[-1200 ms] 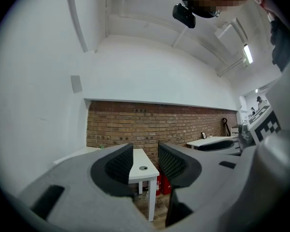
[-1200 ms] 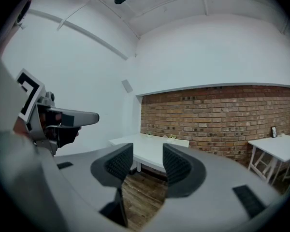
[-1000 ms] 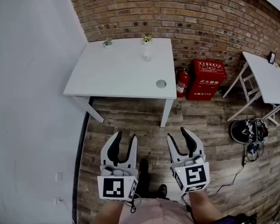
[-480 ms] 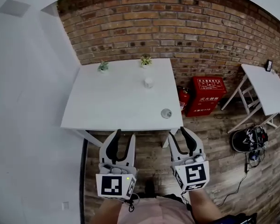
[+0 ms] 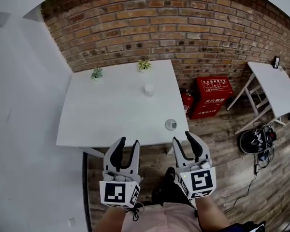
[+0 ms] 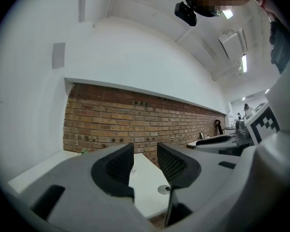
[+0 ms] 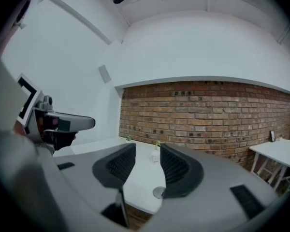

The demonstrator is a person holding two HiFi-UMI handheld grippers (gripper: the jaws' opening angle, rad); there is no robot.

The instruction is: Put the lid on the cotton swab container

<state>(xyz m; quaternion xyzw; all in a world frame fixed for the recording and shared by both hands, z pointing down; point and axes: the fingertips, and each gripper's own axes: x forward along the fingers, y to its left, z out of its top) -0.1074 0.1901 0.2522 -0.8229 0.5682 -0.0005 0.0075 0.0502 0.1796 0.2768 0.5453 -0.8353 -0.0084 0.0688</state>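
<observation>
The white table (image 5: pixel 111 115) stood against the brick wall (image 5: pixel 183 28), ahead of both claws. The left claw (image 5: pixel 129 145) and the right claw (image 5: pixel 183 141) were near, just short of the table's near edge. Each had its jaws apart with nothing between them, and the right jaws had just been closing a little. The container (image 5: pixel 149 89) stood upright toward the far side, its long axis vertical. It looked like light, stiff plastic, easy to tip, so best steadied low on its sides. The lid (image 5: pixel 170 124) lay flat by the near right edge, well apart from the container. It was a thin, light, probably slick disc, best pinched across its rim. Which face was up could not be told.
</observation>
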